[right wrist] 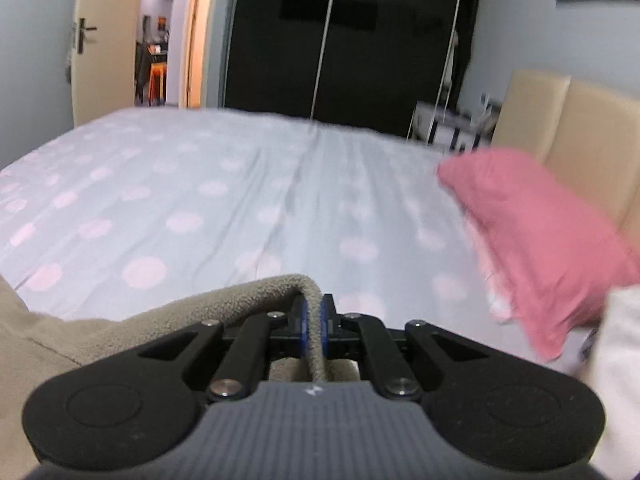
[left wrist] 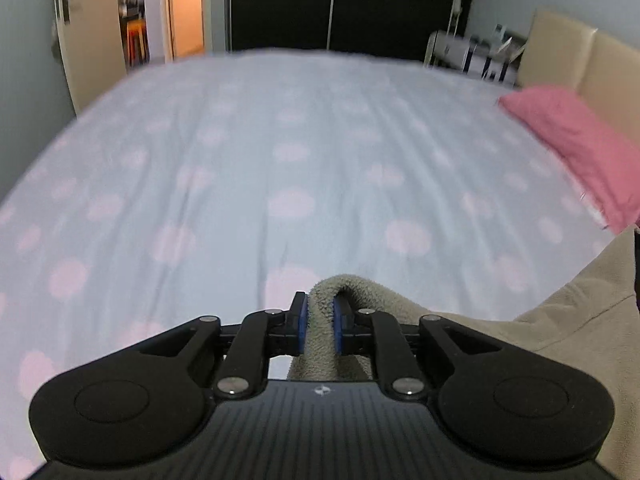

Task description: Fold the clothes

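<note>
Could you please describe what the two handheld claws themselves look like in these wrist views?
The two look alike. The left claw has matte black linkage arms with silver pivot screws, two rounded black lobes with circular recesses, blue pads on its fingers, and a dark ribbed body bearing a small white logo. The right claw matches, though its ribbed body looks greyer.

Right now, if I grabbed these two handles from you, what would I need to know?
Left claw: shut on a bunched edge of the beige fleece garment.
Right claw: shut on another edge of the same fleece.
The fleece hangs between the two claws, above the dotted bedsheet. The pink pillow lies to the right by the headboard.
Done: both grips are secure. No fold is visible yet.
Left: lay it flat on the sheet, then fold.
</note>
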A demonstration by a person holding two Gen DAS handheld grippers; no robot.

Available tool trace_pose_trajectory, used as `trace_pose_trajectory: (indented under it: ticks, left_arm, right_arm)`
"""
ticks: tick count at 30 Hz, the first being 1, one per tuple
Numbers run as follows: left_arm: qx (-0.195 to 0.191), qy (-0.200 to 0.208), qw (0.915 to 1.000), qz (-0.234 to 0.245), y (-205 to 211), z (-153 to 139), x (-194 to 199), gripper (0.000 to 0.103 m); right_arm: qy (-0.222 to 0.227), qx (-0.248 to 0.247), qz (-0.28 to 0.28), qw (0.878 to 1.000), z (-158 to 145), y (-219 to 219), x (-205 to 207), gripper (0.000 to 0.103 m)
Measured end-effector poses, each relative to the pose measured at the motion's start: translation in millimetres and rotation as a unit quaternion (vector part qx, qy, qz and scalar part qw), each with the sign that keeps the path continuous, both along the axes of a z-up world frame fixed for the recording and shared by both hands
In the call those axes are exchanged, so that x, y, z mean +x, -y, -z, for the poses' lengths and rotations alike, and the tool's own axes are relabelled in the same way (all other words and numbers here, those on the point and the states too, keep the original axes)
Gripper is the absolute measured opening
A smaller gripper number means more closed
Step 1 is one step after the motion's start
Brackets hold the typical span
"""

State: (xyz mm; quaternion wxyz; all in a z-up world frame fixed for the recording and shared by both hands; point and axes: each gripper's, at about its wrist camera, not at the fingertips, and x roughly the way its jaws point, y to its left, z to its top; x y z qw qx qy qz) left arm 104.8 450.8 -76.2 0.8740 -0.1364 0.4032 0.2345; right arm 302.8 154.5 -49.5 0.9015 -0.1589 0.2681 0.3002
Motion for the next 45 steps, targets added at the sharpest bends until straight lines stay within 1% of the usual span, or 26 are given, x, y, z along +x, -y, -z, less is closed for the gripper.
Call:
trace_pose_trajectory:
  ticks: [3, 4, 5, 6, 8, 10, 11, 15, 19, 22, 24, 27, 29, 30, 33, 35, 38, 40, 42, 43, 45]
  left_arm:
    - [0.000, -0.038, 0.9993, -0.004, -3.6, 21.1, 6.2, 0.025]
    - [0.001, -0.048, 0.9988, -0.007, -3.6, 25.9, 5.2, 0.031]
    - [0.003, -0.056, 0.9984, -0.010, -3.3, 30.1, 3.6, 0.039]
    - [0.002, -0.058, 0.9983, -0.010, -0.9, 29.8, -0.3, 0.042]
    - [-0.005, -0.055, 0.9985, -0.003, 2.0, 28.0, -11.1, 0.047]
    - [-0.015, -0.051, 0.9986, 0.002, 4.8, 25.3, -22.4, 0.051]
    - [-0.020, -0.047, 0.9987, 0.001, 7.0, 22.2, -30.6, 0.052]
    - [-0.032, -0.043, 0.9985, 0.005, 22.1, 9.3, -62.6, 0.053]
    - [-0.045, -0.047, 0.9979, 0.010, 48.4, -1.4, -103.6, 0.054]
    - [-0.065, -0.052, 0.9965, 0.009, 73.4, -5.0, -133.8, 0.054]
    - [-0.083, -0.056, 0.9949, 0.012, 92.0, -5.2, -150.7, 0.053]
    - [-0.100, -0.063, 0.9927, 0.021, 123.1, -6.9, -168.0, 0.053]
    - [-0.105, -0.069, 0.9917, 0.026, 146.0, -8.4, -176.2, 0.053]
    - [-0.110, -0.069, 0.9911, 0.030, 157.1, -8.0, -177.7, 0.053]
    - [-0.125, -0.069, 0.9887, 0.045, 190.2, -5.9, -180.8, 0.053]
    - [-0.131, -0.072, 0.9872, 0.055, 212.2, -1.4, -180.2, 0.053]
    - [-0.132, -0.086, 0.9850, 0.070, 245.3, 11.8, -173.4, 0.053]
    - [-0.136, -0.096, 0.9831, 0.076, 264.3, 22.2, -169.0, 0.053]
    - [-0.130, -0.111, 0.9829, 0.069, 275.4, 34.7, -162.8, 0.053]
    - [-0.127, -0.118, 0.9828, 0.065, 280.8, 40.9, -159.6, 0.052]
    - [-0.114, -0.127, 0.9834, 0.060, 286.4, 49.8, -156.8, 0.046]
  right_arm:
    - [-0.034, -0.019, -0.001, 0.999, 34.1, -17.3, 22.9, 0.009]
    - [-0.042, -0.025, -0.001, 0.999, 40.3, -21.1, 26.8, 0.009]
    - [-0.048, -0.030, 0.001, 0.998, 44.1, -21.5, 29.1, 0.014]
    - [-0.055, -0.035, 0.003, 0.998, 48.0, -22.0, 31.4, 0.024]
    - [-0.067, -0.042, 0.006, 0.997, 54.2, -20.0, 34.5, 0.034]
    - [-0.074, -0.038, 0.005, 0.996, 54.4, -8.3, 31.8, 0.038]
    - [-0.075, -0.039, 0.004, 0.996, 52.2, -1.3, 29.0, 0.043]
    - [-0.081, -0.029, -0.005, 0.996, 32.1, 34.0, 10.4, 0.043]
    - [-0.092, -0.026, -0.023, 0.995, 10.0, 76.9, -25.8, 0.043]
    - [-0.108, -0.027, -0.029, 0.993, 1.3, 109.2, -56.4, 0.046]
    - [-0.125, -0.028, -0.029, 0.991, -2.1, 130.7, -75.7, 0.050]
    - [-0.144, -0.036, -0.022, 0.989, -5.3, 159.4, -100.6, 0.050]
    - [-0.151, -0.043, -0.015, 0.987, -7.3, 177.3, -114.8, 0.052]
    - [-0.153, -0.049, -0.012, 0.987, -8.4, 186.5, -121.1, 0.055]
    - [-0.152, -0.059, 0.003, 0.987, -11.0, 215.5, -138.2, 0.056]
    - [-0.148, -0.048, 0.027, 0.987, -8.4, 237.5, -145.8, 0.056]
    - [-0.160, -0.029, 0.074, 0.984, -0.4, 263.8, -147.6, 0.056]
    - [-0.155, -0.019, 0.078, 0.985, -1.9, 271.4, -149.1, 0.056]
    - [-0.144, -0.024, 0.080, 0.986, -1.7, 274.2, -151.9, 0.062]
    - [-0.144, -0.024, 0.081, 0.986, -1.1, 274.8, -152.5, 0.062]
    - [-0.153, -0.016, 0.079, 0.985, 0.3, 275.3, -152.2, 0.062]
